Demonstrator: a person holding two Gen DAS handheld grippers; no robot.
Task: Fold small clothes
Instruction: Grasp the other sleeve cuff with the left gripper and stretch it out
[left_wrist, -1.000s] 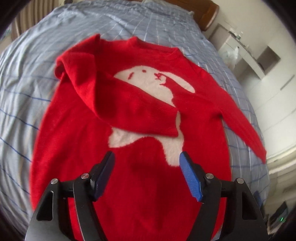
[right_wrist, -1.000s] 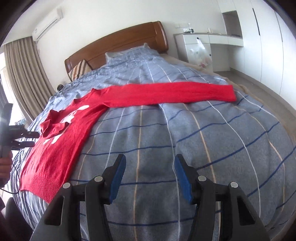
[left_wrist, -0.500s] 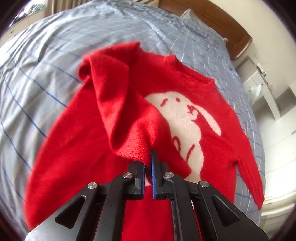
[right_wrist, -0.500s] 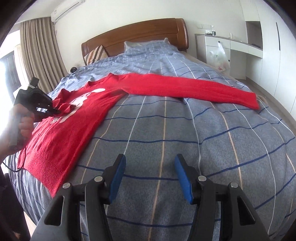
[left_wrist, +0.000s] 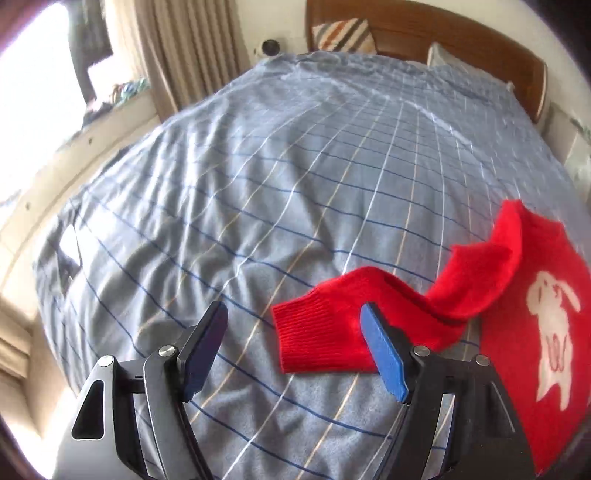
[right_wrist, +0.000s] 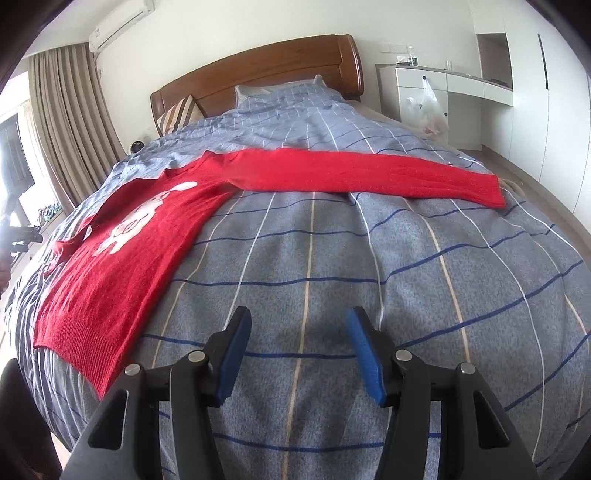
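Observation:
A small red sweater (right_wrist: 122, 266) with a white rabbit print lies on the blue checked bedspread (right_wrist: 332, 266). In the left wrist view its body (left_wrist: 546, 295) is at the right edge and one sleeve (left_wrist: 332, 332) lies stretched out onto the bedspread, cuff toward my left gripper (left_wrist: 295, 347). That gripper is open and empty, its right finger just over the sleeve cuff. In the right wrist view the other sleeve (right_wrist: 369, 173) lies stretched to the right. My right gripper (right_wrist: 299, 354) is open and empty above bare bedspread, well short of the sweater.
A wooden headboard (right_wrist: 258, 74) and pillows stand at the far end of the bed. Curtains (right_wrist: 62, 122) and a window sill are on the left. White cabinets (right_wrist: 443, 96) with a plastic bag are on the right.
My left gripper was shut on the sleeve cuff folded over the sweater's chest; it has pulled the sleeve out to the side and opened, letting it go. The right gripper stays open.

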